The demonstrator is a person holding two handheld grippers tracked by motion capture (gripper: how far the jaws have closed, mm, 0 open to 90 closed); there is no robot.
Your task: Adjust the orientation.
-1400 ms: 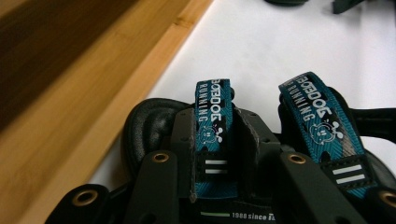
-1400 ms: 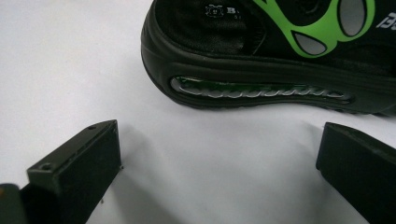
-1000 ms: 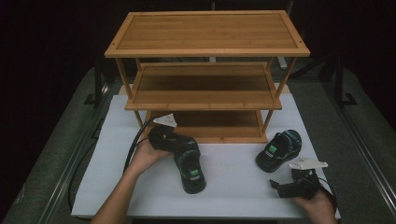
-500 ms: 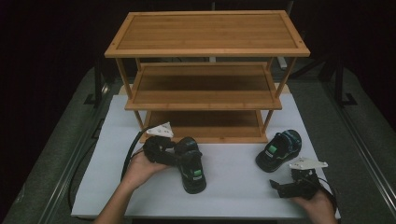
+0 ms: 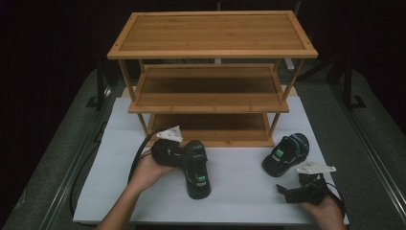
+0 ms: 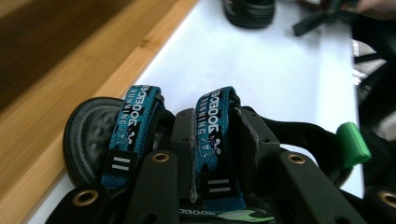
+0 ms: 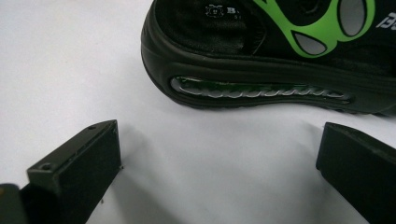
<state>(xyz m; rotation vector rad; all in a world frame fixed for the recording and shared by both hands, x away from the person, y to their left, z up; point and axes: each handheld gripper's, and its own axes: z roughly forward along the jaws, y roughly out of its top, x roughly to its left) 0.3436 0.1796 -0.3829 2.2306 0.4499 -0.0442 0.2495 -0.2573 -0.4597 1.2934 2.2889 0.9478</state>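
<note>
Two black sandals with teal straps and green marks lie on the white mat [image 5: 239, 191] before a wooden rack [image 5: 210, 86]. The left sandal [image 5: 197, 170] lies toe away from the rack. My left gripper [image 5: 182, 154] is shut on one of its teal straps [image 6: 215, 135], which sits pinched between the jaws of the left gripper [image 6: 215, 154]. The right sandal [image 5: 286, 153] lies by the rack's right leg. My right gripper [image 5: 289, 190] rests open on the mat just short of it. In the right gripper view the right sandal's heel [image 7: 261, 60] lies beyond the spread right gripper [image 7: 219, 172].
The rack has three bamboo shelves, all bare, with the lowest shelf [image 5: 210, 127] just behind the sandals. The left gripper's cable [image 5: 136, 158] loops off the mat's left side. Dark table frame rails run along both sides.
My left gripper has come down and nearer onto the left sandal's straps and shut on one. The sandal has shifted slightly right. The right gripper has not moved.
</note>
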